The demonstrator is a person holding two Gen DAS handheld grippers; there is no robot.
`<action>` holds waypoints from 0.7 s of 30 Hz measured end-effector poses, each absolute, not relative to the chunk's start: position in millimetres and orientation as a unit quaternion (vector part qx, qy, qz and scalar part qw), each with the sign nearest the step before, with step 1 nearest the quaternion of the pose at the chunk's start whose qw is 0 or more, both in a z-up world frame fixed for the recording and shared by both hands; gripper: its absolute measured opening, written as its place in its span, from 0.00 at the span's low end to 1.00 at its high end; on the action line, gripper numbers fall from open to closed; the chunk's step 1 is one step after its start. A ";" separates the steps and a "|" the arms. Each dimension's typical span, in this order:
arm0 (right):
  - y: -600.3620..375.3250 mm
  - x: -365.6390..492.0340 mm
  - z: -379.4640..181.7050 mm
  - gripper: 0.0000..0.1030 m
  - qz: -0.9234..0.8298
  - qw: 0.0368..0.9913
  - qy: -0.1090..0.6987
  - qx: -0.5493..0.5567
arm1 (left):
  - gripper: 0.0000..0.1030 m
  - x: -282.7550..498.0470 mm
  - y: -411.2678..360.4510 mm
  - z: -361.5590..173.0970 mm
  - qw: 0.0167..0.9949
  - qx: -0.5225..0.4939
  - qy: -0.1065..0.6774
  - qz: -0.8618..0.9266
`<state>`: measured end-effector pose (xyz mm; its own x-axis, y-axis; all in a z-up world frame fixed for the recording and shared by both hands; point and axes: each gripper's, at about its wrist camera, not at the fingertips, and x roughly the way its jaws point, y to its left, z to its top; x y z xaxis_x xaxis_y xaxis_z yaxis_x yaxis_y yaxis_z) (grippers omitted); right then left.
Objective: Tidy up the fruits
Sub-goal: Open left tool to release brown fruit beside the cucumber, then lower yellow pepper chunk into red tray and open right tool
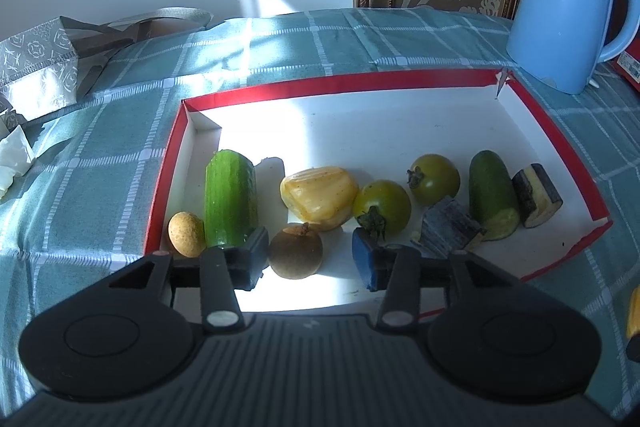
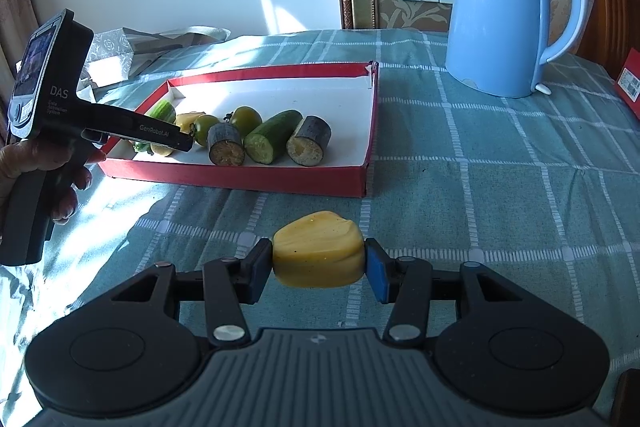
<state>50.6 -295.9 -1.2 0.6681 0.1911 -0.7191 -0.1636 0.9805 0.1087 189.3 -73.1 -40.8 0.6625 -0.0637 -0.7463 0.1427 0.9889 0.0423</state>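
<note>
A red-rimmed white box (image 1: 320, 85) holds a row of produce: a small tan round fruit (image 1: 186, 234), a cucumber piece (image 1: 230, 199), a yellow fruit piece (image 1: 318, 197), two green tomatoes (image 1: 382, 205), another cucumber piece (image 1: 492, 195) and two eggplant chunks (image 1: 536, 195). My left gripper (image 1: 308, 261) stands open over the box's near edge. A brown round fruit (image 1: 295, 251) lies between its fingers, with a gap on the right side. Outside the box, my right gripper (image 2: 318, 267) is shut on a second yellow fruit piece (image 2: 318, 255) just above the checked tablecloth.
A blue electric kettle (image 2: 504, 15) stands behind and to the right of the box (image 2: 240, 179). A person's hand (image 2: 44, 163) holds the left gripper's handle at the left. A patterned bag (image 1: 40, 67) and crumpled tissue lie at the table's far left.
</note>
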 end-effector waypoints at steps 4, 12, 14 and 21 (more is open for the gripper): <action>-296.6 50.1 -0.5 0.47 0.096 0.914 0.394 0.018 | 0.45 186.6 -74.1 -39.0 0.911 0.050 0.405 -0.059; -295.7 50.8 1.9 0.47 0.095 0.915 0.391 0.017 | 0.59 180.1 -74.3 -33.0 0.913 0.045 0.399 -0.069; -295.1 50.6 2.9 0.47 0.096 0.916 0.389 0.016 | 0.71 175.5 -76.5 -30.1 0.917 0.055 0.390 -0.066; -294.0 51.5 3.9 0.47 0.095 0.917 0.386 0.013 | 0.71 171.5 -68.5 -28.0 0.922 0.053 0.381 -0.053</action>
